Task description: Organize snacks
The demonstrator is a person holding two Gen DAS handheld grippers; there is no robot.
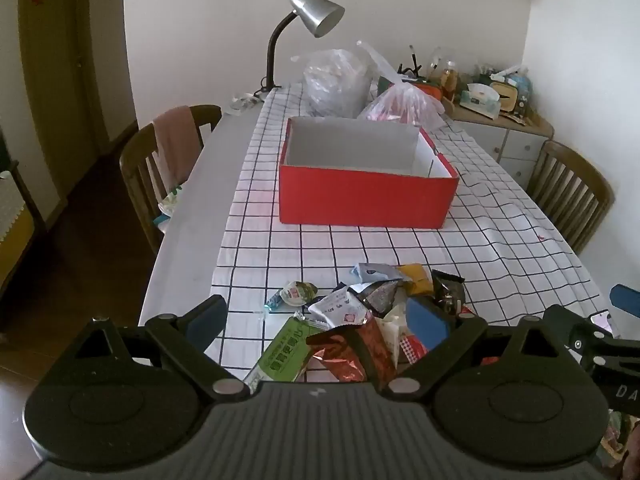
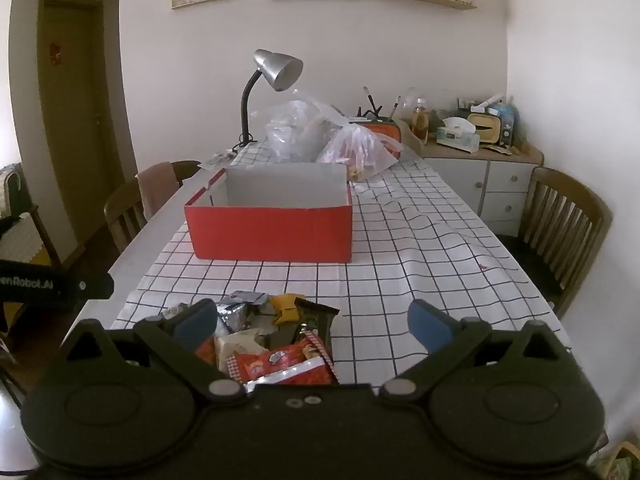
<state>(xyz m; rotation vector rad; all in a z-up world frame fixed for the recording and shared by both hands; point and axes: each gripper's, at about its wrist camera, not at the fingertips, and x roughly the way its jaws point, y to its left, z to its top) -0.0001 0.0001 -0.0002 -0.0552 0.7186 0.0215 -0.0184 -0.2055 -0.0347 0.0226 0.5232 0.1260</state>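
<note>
You held both tongs, left (image 1: 320, 320) and right (image 2: 314, 320), wide open over the snacks (image 1: 360, 320) near the red box (image 1: 366, 196) on the counter (image 1: 500, 240).

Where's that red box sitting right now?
The red box stands open mid-table on the checked tablecloth, beyond the snack pile and in front of the plastic bags, centred in both views.
</note>
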